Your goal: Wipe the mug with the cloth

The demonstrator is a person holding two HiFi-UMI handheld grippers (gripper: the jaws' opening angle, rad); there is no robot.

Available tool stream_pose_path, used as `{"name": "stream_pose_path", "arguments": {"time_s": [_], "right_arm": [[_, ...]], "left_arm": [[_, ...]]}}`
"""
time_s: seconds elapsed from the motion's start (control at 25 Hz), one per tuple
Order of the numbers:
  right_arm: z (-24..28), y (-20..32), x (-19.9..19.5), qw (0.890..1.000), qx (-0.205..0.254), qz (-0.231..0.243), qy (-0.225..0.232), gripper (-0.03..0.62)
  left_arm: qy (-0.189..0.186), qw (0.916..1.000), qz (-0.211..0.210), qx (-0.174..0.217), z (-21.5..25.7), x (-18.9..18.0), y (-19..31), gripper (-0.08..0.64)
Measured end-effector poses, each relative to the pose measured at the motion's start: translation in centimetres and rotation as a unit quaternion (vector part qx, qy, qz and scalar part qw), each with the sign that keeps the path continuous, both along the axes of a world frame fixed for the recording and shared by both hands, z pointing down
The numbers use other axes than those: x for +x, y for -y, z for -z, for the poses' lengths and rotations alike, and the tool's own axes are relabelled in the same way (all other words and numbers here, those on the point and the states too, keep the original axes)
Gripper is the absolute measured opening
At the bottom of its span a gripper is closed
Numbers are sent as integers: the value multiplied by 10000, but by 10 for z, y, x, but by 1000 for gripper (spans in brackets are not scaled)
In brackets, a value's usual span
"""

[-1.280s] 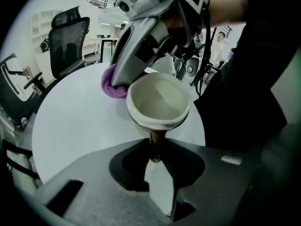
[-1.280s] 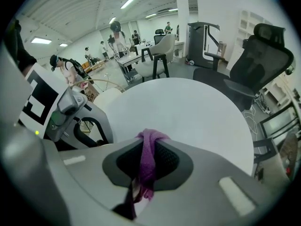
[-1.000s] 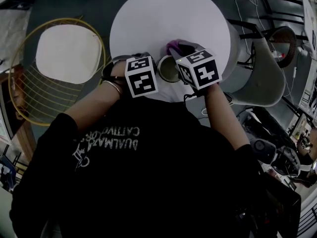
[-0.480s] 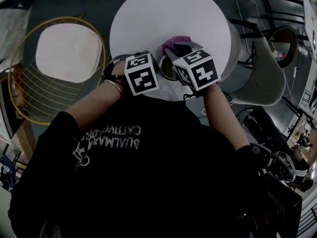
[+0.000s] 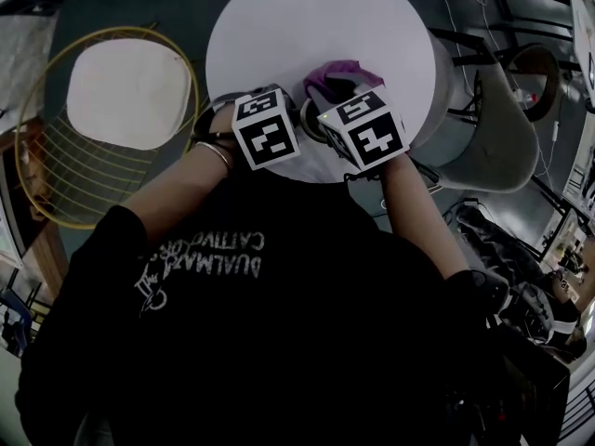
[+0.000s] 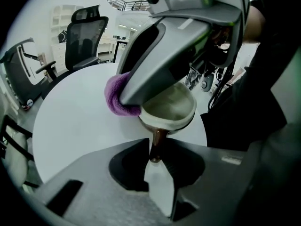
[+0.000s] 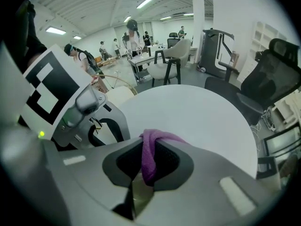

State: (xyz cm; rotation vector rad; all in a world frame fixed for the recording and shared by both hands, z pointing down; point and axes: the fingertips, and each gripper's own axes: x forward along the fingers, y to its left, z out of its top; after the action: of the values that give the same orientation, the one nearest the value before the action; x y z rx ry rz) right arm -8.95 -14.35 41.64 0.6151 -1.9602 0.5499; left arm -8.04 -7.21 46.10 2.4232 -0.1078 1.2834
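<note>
A pale mug (image 6: 170, 108) with a brown handle (image 6: 157, 142) is tilted over the round white table (image 5: 316, 26). My left gripper (image 6: 155, 150) is shut on that handle; its jaws have just eased open a little, and the handle is still between them. My right gripper (image 7: 146, 147) is shut on a purple cloth (image 7: 149, 164) and sits against the mug's rim. The cloth (image 6: 115, 98) bulges out at the rim's left side. In the head view both marker cubes cover most of the mug, and the cloth (image 5: 337, 71) shows just beyond them.
A yellow wire chair with a white seat (image 5: 130, 96) stands left of the table, and a grey shell chair (image 5: 502, 147) stands to the right. Black office chairs (image 6: 87, 36) stand beyond the table. Several people (image 7: 131, 36) stand far off in the room.
The cloth has slid farther away and to the right over the mug. The right gripper's cube has shifted slightly left, and the cubes now hide more of the mug. The left gripper stays put.
</note>
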Motion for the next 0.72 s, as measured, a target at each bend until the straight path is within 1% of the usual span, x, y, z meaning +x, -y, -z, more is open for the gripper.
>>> {"name": "stream_pose_path", "arguments": {"time_s": [0.16,0.36,0.56,0.72], "right_arm": [[0,-8,-5,10000,22,90,-28,43],[1,-15,-13,9995,21,292,-90,43],[1,-30,-22,9985,-11,533,-138,43],[3,-36,-23,9983,22,561,-162,43]], "left_arm": [[15,10000,-23,73,0,-1,-1,77],[-17,10000,61,19,0,-1,-2,81],[4,10000,32,58,0,-2,-4,87],[11,9999,35,96,0,0,-3,92]]}}
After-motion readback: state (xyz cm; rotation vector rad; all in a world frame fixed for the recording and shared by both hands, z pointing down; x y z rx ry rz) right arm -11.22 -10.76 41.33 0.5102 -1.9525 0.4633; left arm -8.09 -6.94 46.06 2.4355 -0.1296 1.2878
